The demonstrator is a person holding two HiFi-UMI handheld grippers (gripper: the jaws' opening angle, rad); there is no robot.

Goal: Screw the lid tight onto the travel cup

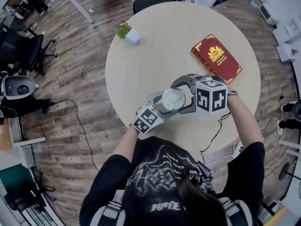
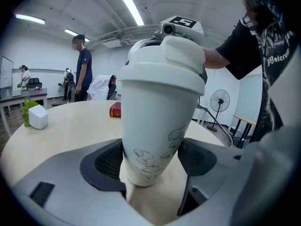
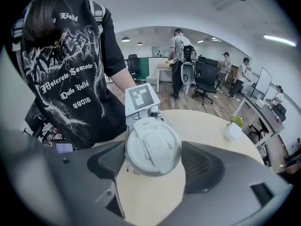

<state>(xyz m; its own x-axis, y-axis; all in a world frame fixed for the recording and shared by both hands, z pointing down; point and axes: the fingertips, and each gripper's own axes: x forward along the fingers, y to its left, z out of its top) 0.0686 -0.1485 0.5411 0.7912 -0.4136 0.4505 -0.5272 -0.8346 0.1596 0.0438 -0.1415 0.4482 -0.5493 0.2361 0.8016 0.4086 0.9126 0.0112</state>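
Two grippers at work over the near edge of the round table (image 1: 141,74), close to the body. Nearest, on the left: the left gripper (image 2: 153,166), clenched low on the tapered body of the travel cup (image 2: 157,121) and holding it roughly upright; resting on the tabletop or just clear of it, cannot tell. On the right and higher: the right gripper (image 3: 153,161), angled down over the lid (image 3: 153,147), pads spread to either side of its rim and seemingly just off it, so released rather than biting. Lid already seated on the mouth of the cup and looking level.

Judged as mid-screwing, a pause between twists with no hold on the lid. Next: close the right pads squarely on the rim, then turn in the tightening direction while keeping the left clamp firm against spin.

Farther off on the right, a red book (image 1: 216,55); far left, a small potted plant (image 1: 128,33). Both well apart from the cup.
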